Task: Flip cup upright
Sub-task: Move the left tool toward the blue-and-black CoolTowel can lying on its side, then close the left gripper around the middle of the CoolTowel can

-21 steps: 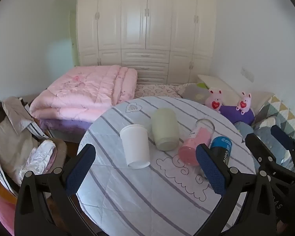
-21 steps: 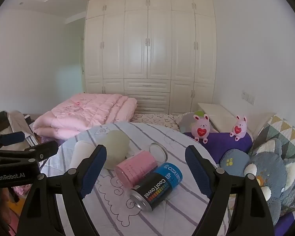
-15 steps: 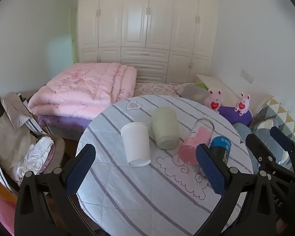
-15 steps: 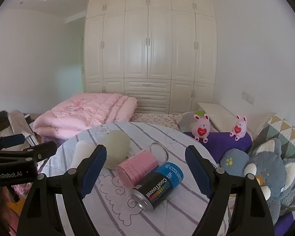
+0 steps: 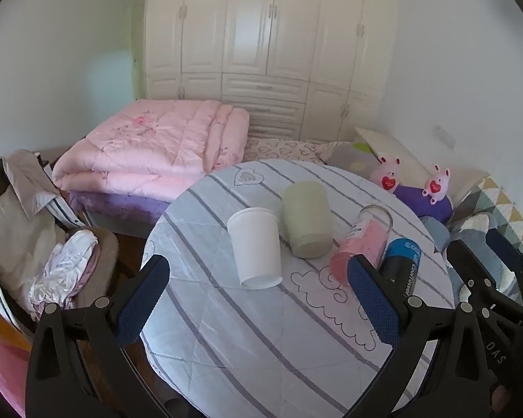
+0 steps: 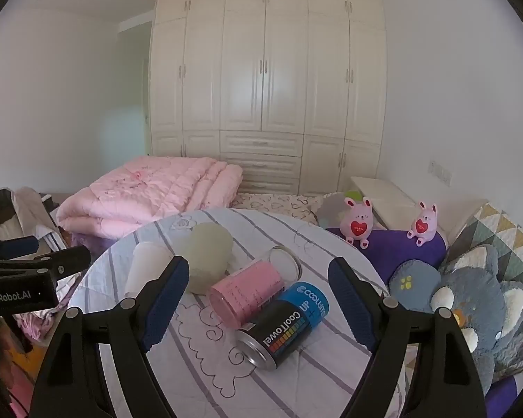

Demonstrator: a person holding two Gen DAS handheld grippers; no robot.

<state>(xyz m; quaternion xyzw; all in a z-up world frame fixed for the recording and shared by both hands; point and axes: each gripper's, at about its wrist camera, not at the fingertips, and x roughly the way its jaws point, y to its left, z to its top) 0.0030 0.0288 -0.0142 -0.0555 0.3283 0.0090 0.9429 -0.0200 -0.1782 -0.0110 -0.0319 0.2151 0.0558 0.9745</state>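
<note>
Several cups lie on their sides on a round striped table (image 5: 261, 341): a white paper cup (image 5: 256, 245), a pale green cup (image 5: 307, 223), a pink-sleeved glass (image 5: 362, 244) and a black-and-blue can (image 5: 401, 264). My left gripper (image 5: 258, 303) is open and empty, hovering above the table just short of the white cup. My right gripper (image 6: 259, 299) is open and empty, with the pink glass (image 6: 251, 291) and the can (image 6: 284, 324) between its fingers in view; the green cup (image 6: 209, 257) and white cup (image 6: 144, 268) lie further left.
A folded pink quilt (image 5: 150, 153) lies on the bed behind the table. Pink plush rabbits (image 6: 357, 221) and a grey plush (image 6: 477, 299) sit to the right. A chair with clothes (image 5: 28, 230) stands left. White wardrobes (image 6: 266, 80) line the far wall.
The left gripper has drifted slightly, so the table and cups sit a little further right and higher in its view. The right gripper has barely moved. No cup has moved.
</note>
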